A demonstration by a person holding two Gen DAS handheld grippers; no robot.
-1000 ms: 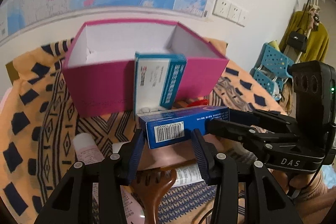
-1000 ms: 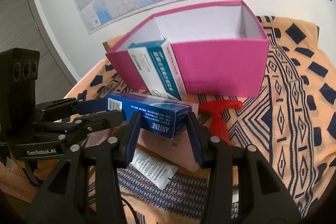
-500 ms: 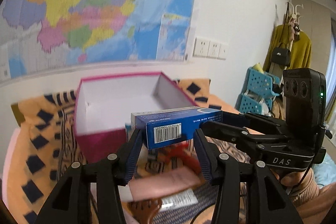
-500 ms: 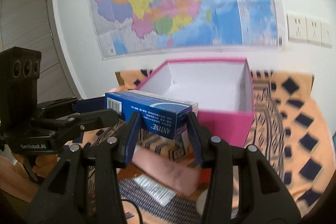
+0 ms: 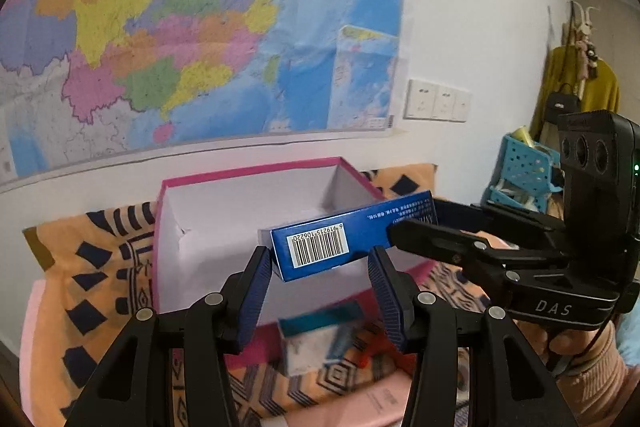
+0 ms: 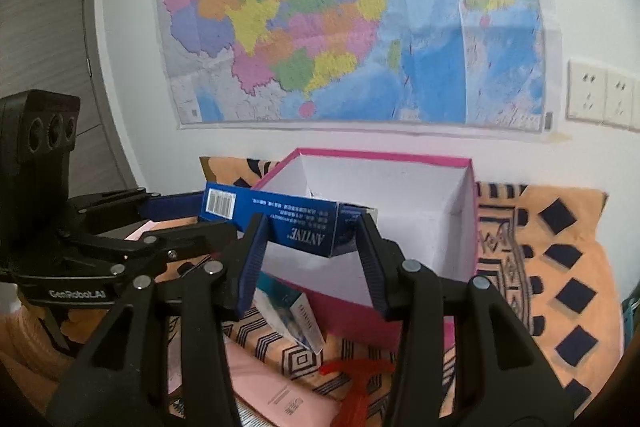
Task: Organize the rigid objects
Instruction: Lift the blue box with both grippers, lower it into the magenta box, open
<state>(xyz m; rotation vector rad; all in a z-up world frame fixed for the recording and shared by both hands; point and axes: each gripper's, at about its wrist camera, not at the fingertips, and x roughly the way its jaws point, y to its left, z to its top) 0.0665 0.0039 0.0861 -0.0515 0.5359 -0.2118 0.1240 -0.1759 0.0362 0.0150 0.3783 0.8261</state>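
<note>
A long blue carton [image 5: 316, 247] with a barcode hangs in the air over the open pink box [image 5: 248, 173], tilted slightly. My left gripper [image 5: 320, 259] is shut on its barcode end. My right gripper [image 6: 310, 227] is shut on the other end, the one printed "ANTINE" [image 6: 304, 237]. Each wrist view shows the other gripper reaching in from the side: the right gripper [image 5: 416, 227] and the left gripper [image 6: 188, 215]. The pink box [image 6: 380, 155] has a white inside with nothing visible in it.
A teal-and-white carton [image 6: 288, 311] leans against the pink box's front wall. A red tool [image 6: 360, 375] and a pink booklet [image 6: 276, 387] lie on the orange patterned cloth [image 6: 560, 267]. A wall map [image 5: 200, 27] hangs behind, and a blue crate [image 5: 520, 171] stands at the right.
Both grippers have risen together with the blue carton, from low in front of the pink box to above its open top. The teal carton stays below.
</note>
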